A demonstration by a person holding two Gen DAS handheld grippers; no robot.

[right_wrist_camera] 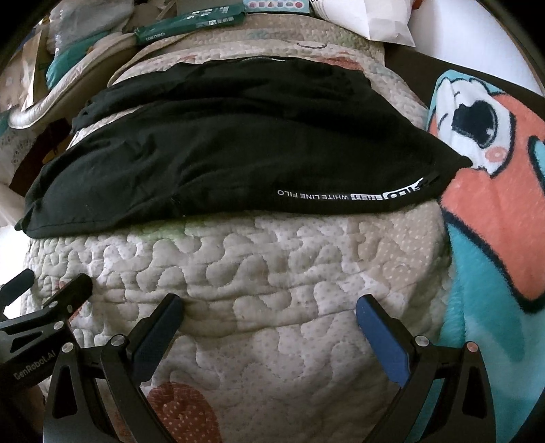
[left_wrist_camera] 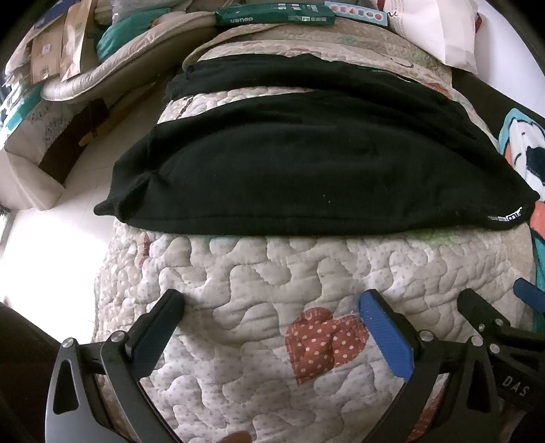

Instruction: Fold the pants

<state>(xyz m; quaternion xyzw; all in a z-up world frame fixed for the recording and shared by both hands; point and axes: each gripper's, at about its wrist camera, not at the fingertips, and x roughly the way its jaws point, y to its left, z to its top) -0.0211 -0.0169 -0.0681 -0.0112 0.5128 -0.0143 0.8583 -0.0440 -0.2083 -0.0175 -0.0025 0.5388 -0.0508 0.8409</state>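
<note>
Black pants lie spread sideways across a quilted bedspread, one leg farther back, the nearer leg broad with white lettering at its right end. They also show in the right wrist view. My left gripper is open and empty, over the quilt just short of the pants' near edge. My right gripper is open and empty too, beside the left one and the same distance from the pants. The right gripper's fingers show at the left view's right edge.
A cartoon blanket in teal, coral and white lies at the right of the bed. A green box, bags and cushions crowd the far side. The bed's left edge drops to a pale floor with a dark box.
</note>
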